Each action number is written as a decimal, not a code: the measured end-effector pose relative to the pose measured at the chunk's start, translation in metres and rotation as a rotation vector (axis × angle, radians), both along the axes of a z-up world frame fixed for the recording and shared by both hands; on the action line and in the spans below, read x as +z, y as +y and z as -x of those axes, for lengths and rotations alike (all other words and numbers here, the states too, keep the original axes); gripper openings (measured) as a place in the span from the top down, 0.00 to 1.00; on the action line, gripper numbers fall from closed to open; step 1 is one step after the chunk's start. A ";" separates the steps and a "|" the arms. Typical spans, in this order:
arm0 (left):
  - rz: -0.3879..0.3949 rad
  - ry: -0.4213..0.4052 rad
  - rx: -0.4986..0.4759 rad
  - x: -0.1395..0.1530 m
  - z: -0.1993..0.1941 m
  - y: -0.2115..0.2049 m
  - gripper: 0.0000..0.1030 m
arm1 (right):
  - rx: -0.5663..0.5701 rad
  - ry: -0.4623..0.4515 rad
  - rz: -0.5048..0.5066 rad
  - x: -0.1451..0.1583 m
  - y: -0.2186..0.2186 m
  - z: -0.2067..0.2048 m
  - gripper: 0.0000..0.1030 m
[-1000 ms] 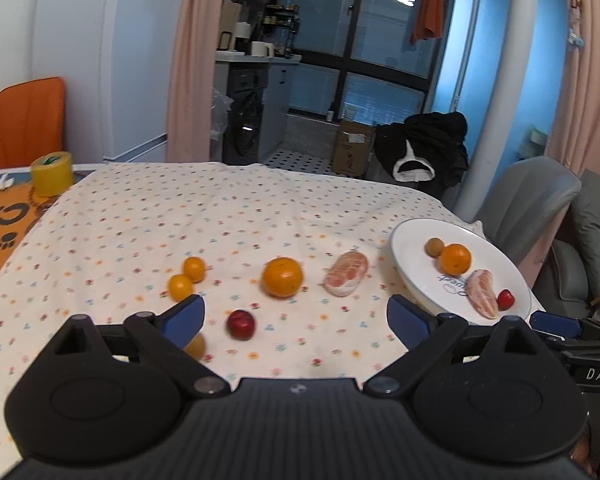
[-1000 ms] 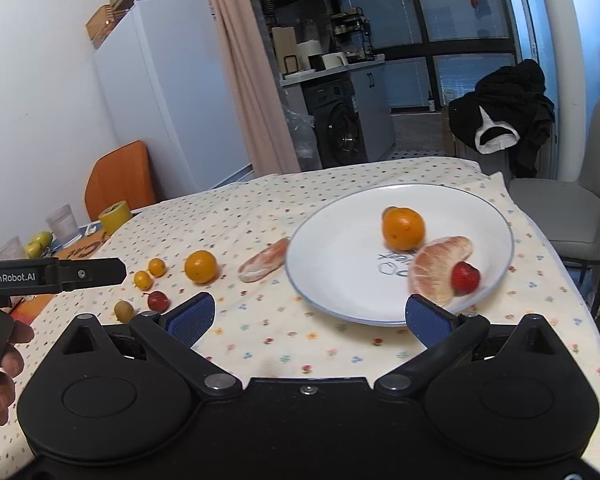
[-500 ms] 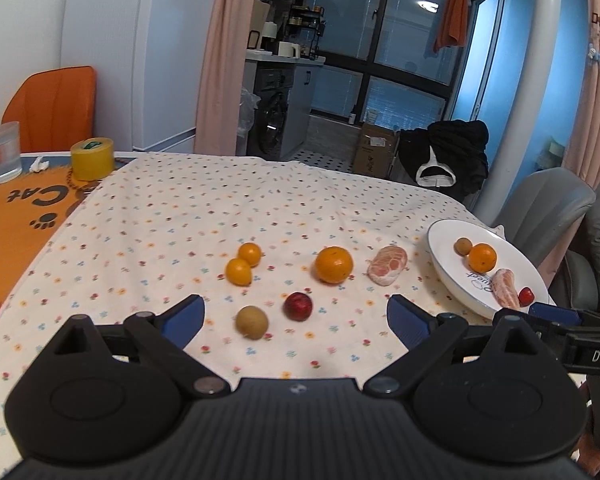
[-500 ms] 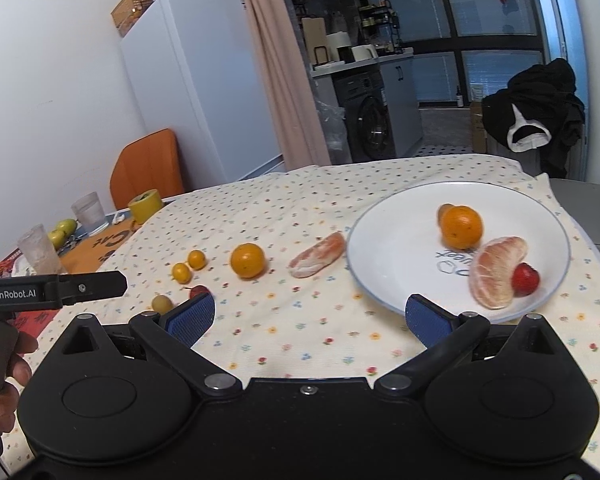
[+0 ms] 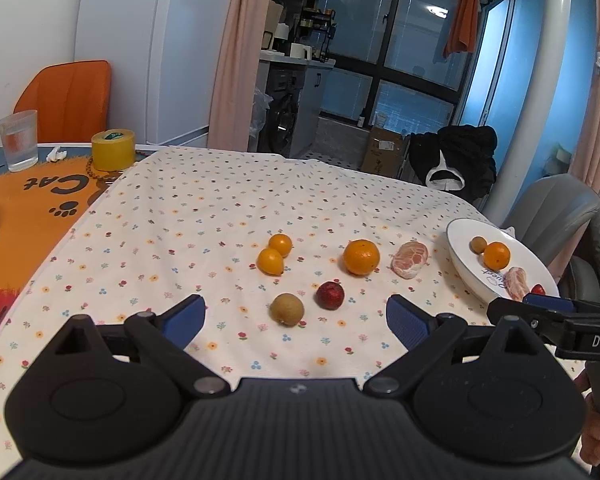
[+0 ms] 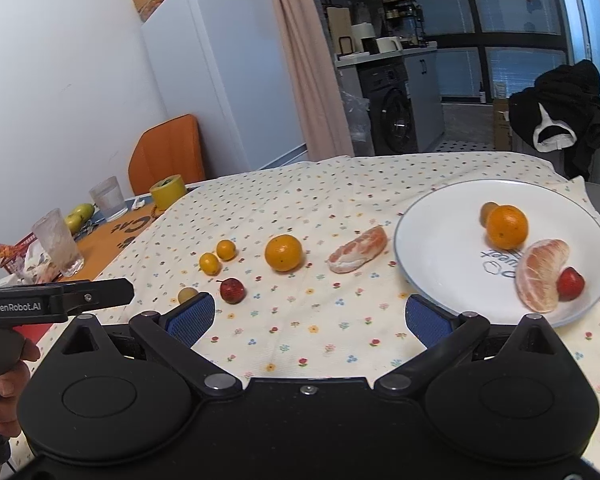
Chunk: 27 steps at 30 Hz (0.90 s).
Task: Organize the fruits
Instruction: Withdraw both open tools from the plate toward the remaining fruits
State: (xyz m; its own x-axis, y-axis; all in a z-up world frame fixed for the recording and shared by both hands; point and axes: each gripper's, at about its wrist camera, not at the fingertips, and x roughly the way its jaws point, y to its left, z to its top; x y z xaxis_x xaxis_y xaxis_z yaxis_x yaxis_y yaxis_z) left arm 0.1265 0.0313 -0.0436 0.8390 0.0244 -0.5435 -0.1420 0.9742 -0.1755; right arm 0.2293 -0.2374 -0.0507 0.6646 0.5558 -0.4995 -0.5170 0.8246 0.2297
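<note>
On the flowered cloth lie two small kumquats (image 5: 275, 254), an orange (image 5: 361, 257), a peeled citrus piece (image 5: 410, 259), a red fruit (image 5: 329, 295) and a brown longan (image 5: 286, 309). The white plate (image 6: 432, 240) at the right holds an orange (image 6: 507, 227), a brown fruit (image 6: 487, 211), a peeled segment (image 6: 542, 274) and a red fruit (image 6: 570, 283). My left gripper (image 5: 295, 322) is open and empty, just short of the longan. My right gripper (image 6: 310, 317) is open and empty, in front of the plate's near-left rim.
A yellow tape roll (image 5: 113, 149), drinking glasses (image 5: 19, 140) and an orange cat mat (image 5: 28, 208) occupy the table's left end. An orange chair (image 5: 66, 94) stands behind it, a grey chair (image 5: 556, 208) at the right. A hand (image 6: 4, 384) holds the left gripper's handle.
Both grippers have pulled back and risen from the table; the fruits now look smaller and further off. The left view has swung left, showing the longan whole. Both stay open.
</note>
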 end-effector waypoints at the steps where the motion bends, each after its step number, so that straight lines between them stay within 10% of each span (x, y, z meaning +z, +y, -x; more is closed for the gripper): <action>1: 0.000 0.001 0.001 -0.001 0.000 0.001 0.07 | 0.006 -0.001 0.003 0.000 0.002 0.000 0.00; 27: 0.017 0.092 -0.007 -0.036 -0.048 0.007 0.47 | 0.100 0.044 0.025 -0.015 0.031 -0.036 0.16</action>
